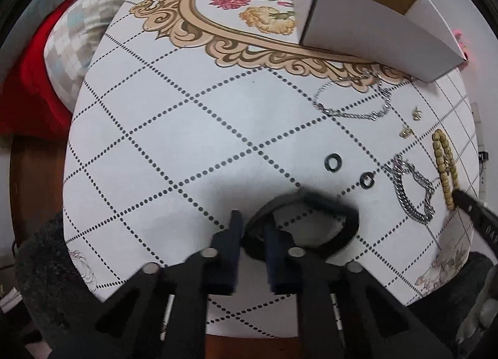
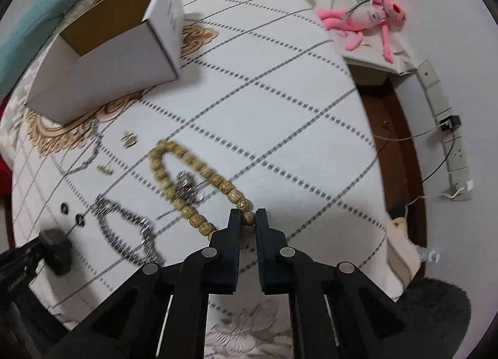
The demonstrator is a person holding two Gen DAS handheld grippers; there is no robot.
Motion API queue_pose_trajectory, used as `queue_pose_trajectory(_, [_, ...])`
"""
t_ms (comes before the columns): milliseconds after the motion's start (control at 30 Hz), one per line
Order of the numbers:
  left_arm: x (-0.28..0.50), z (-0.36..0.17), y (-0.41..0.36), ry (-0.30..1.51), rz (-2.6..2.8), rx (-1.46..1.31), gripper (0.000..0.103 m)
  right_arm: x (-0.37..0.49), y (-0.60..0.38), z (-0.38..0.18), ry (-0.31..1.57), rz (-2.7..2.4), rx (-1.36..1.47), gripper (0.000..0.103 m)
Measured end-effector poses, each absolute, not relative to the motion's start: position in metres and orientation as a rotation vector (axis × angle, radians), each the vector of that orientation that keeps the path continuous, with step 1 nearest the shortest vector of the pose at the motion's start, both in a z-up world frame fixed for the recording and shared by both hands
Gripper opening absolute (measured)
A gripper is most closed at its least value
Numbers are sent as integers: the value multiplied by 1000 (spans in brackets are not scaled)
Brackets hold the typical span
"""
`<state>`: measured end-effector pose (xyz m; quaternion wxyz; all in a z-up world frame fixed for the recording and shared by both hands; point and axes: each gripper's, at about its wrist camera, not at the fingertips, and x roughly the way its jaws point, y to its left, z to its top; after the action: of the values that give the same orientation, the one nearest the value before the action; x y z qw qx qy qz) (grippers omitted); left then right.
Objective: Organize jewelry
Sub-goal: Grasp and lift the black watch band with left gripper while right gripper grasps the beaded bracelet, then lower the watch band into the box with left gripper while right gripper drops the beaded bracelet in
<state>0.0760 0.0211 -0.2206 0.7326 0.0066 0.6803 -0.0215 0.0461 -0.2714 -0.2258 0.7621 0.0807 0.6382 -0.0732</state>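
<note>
My left gripper is shut on a black bangle and holds it just above the white tablecloth. My right gripper is shut on a tan bead bracelet, whose near end sits between the fingers; it also shows in the left wrist view. A thick silver chain bracelet, two black rings, a thin silver necklace and two small gold earrings lie on the cloth. An open white cardboard box stands behind them.
A pink plush toy lies on a low side table at the right. A power strip with cables runs along the wall. A red cloth and a checked cushion lie beyond the table's left edge.
</note>
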Motion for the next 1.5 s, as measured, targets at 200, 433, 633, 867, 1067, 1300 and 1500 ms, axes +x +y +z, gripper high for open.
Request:
queue_pose_trajectory(200, [59, -216, 11, 1481, -78, 54, 3, 10, -258, -223, 1484, -106, 235, 9])
queue_pose_trajectory(433, [46, -216, -3, 1457, -79, 76, 1, -2, -248, -222, 1456, -153, 215, 10])
queue_pose_trajectory(633, [44, -201, -9, 1428, -76, 69, 1, -1, -240, -220, 1424, -176, 177, 9])
queue_pose_trajectory(867, [42, -167, -11, 1380, -101, 38, 1, 3, -261, -210, 1403, -139, 299, 9])
queue_pose_trajectory(1067, [45, -131, -18, 1326, -131, 18, 1, 6, -261, -182, 1354, -73, 378, 9])
queue_pose_trajectory(1300, [80, -96, -28, 1261, -181, -1, 1, 30, -253, -134, 1285, 39, 432, 9])
queue_pose_trajectory(1500, [121, -78, -38, 1233, -211, -35, 1, 71, -251, -77, 1172, 132, 437, 9])
